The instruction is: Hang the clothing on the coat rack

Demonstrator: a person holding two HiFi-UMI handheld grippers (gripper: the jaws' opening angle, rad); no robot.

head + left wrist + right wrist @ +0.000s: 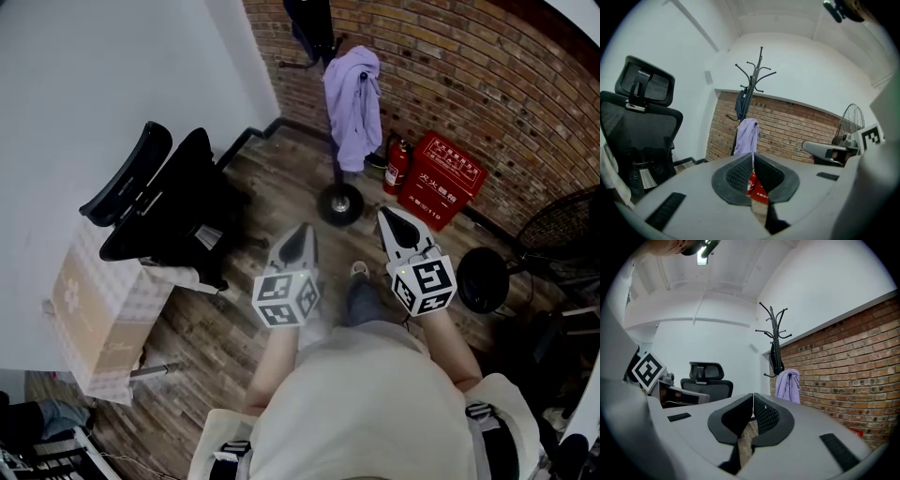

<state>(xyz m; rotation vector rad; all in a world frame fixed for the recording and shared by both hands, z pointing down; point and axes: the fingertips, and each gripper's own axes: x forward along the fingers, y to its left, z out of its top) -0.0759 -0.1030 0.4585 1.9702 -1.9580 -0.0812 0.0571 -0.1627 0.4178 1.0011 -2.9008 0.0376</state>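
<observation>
Nearest is the person's pale shirt [366,403]. Just beyond it the left gripper [303,232] and right gripper [386,217] are held side by side, pointing forward over the wood floor [234,309]. Both pairs of fingers [738,174] are pressed together at the tips and empty; each gripper view shows only floor and far-off things through the slit lower down. A black chair [164,202] stands off to the left of the left fingers. Straight ahead of both pairs, well apart from them, the lilac garment [353,98] hangs draped on the rack [757,75], below a dark garment [312,23] higher on the same pole. Just right of the rack, against the brick wall [450,66], stand a red extinguisher [397,167] and a red box [442,180]. The hanging looks done, so the step in hand is most likely checking it and standing clear. Which hook carries the cloth cannot be made out, so it is worth looking whether a thick fold sits over it, not a thin edge. If it needs resettling, the fingers should take the fold close under the hook and lift it up and over. Tugging downward could rock the slim rack or slide the garment off.
</observation>
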